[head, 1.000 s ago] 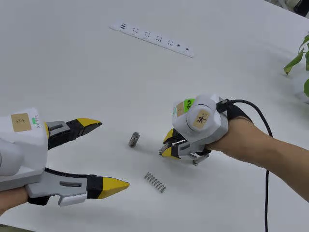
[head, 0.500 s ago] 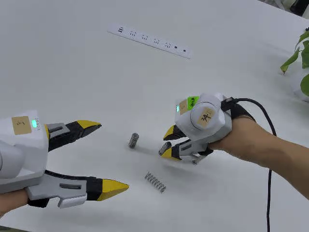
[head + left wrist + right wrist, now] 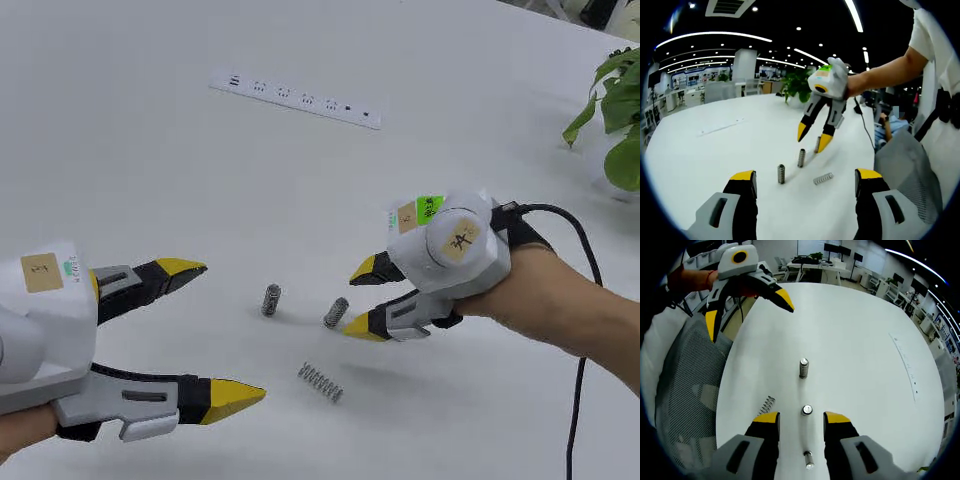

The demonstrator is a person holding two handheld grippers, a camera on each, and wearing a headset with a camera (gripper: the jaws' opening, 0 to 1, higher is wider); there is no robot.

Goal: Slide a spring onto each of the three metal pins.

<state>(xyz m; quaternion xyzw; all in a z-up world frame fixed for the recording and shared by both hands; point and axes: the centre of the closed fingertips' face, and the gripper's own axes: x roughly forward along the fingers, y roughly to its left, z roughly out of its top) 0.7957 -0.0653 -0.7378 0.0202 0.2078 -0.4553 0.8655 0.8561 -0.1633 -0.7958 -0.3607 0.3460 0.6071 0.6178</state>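
The right tool (image 3: 358, 298) (image 3: 801, 418) (image 3: 812, 138), white-bodied with black jaws tipped in yellow, is held with its jaws moderately apart and nothing clamped between them. In the right gripper view a short upright metal pin wrapped in a grey spring (image 3: 806, 410) (image 3: 801, 157) stands in the gap just ahead of its tips, touching neither. The head view shows the same pin (image 3: 336, 312) just beside the lower tip. Further back between the same jaws, close to the tool's body, stands a small shiny-headed metal pin (image 3: 809, 459); I cannot tell whether it carries coils. Straight ahead of the tips and well beyond them stands a second upright spring-wrapped metal pin (image 3: 803, 368) (image 3: 271, 299) (image 3: 781, 173). Off the outer side of one jaw, a loose grey coil spring (image 3: 767, 403) (image 3: 320, 381) (image 3: 823, 178) lies flat on the white surface (image 3: 150, 170).

The left tool (image 3: 210, 330) (image 3: 805, 175) (image 3: 748, 312), of the same build, is spread wide and holds nothing. The pins and the loose spring sit ahead of its tips, apart from it, between the two tools.

Far beyond both tools a long white power strip (image 3: 295, 98) lies on the surface. A green leafy plant (image 3: 610, 110) stands well behind the right tool, and a black cable (image 3: 576, 420) trails from that tool's rear.
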